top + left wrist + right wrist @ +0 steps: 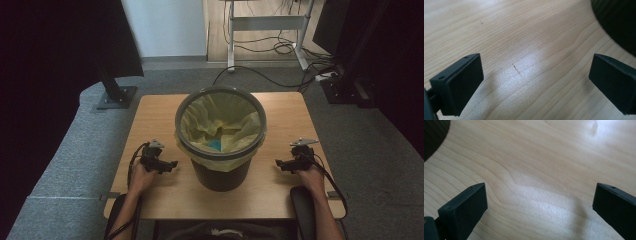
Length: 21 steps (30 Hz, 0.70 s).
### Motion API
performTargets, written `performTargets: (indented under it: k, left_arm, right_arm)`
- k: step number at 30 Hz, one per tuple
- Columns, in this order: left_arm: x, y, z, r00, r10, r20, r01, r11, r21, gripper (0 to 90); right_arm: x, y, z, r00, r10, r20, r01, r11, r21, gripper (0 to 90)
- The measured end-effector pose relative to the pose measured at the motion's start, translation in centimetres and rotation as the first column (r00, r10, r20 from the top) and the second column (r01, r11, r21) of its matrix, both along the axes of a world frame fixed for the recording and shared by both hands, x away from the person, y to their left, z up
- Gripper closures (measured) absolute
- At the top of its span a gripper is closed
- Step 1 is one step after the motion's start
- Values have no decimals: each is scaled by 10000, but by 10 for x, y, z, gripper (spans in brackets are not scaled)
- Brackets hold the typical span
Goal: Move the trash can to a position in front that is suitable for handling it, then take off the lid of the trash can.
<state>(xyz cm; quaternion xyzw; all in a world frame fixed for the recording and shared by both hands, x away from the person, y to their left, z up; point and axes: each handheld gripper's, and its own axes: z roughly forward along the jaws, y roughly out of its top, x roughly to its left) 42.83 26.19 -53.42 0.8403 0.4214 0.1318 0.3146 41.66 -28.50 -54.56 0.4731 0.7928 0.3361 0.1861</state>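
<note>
**Both grippers parked either side of lined bin**

The bin (220, 135) is set mid-desk, nearer the front edge, its yellow liner (200, 122) folded over the rim, probably to keep it from slipping in. The left gripper (171, 164) and right gripper (280, 163) are rested on the desk (150, 112) beside it, jaws spread wide, nothing held, likely readied for the liner.

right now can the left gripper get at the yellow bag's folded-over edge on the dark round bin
Probably yes. The left gripper is open beside the dark round bin, with bare wooden table between them and nothing in the way. The yellow bag's overhanging edge hangs on its side.
</note>
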Motion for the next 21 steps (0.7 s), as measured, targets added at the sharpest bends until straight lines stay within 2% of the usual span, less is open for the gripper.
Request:
performTargets:
  k: [3, 5, 6, 13, 21]
  left_arm:
    - [1, -1, -5, 9999, 54, -104, -53, 9999, 143, 0]
    - [1, -2, -8, 9997, 9, -241, -1, 9994, 348, 0]
    - [1, -3, -9, 9998, -40, -174, 48, 9989, 471, 0]
    - [0, -2, -11, 10000, 54, 58, -56, 9997, 253, 0]
    - [3, -3, -9, 9997, 203, -113, -198, 9991, 385, 0]
  right_arm:
    - [0, -1, -5, 9999, 11, -133, -12, 9999, -102, 0]
    - [0, 0, -7, 9998, 26, -218, -35, 9991, -418, 0]
    - [0, -1, -8, 9997, 38, -224, -45, 9994, -341, 0]
    - [-2, -2, -11, 9999, 93, 68, -91, 9998, -183, 0]
    - [-3, -3, -12, 9998, 77, 167, -75, 9999, -115, 0]
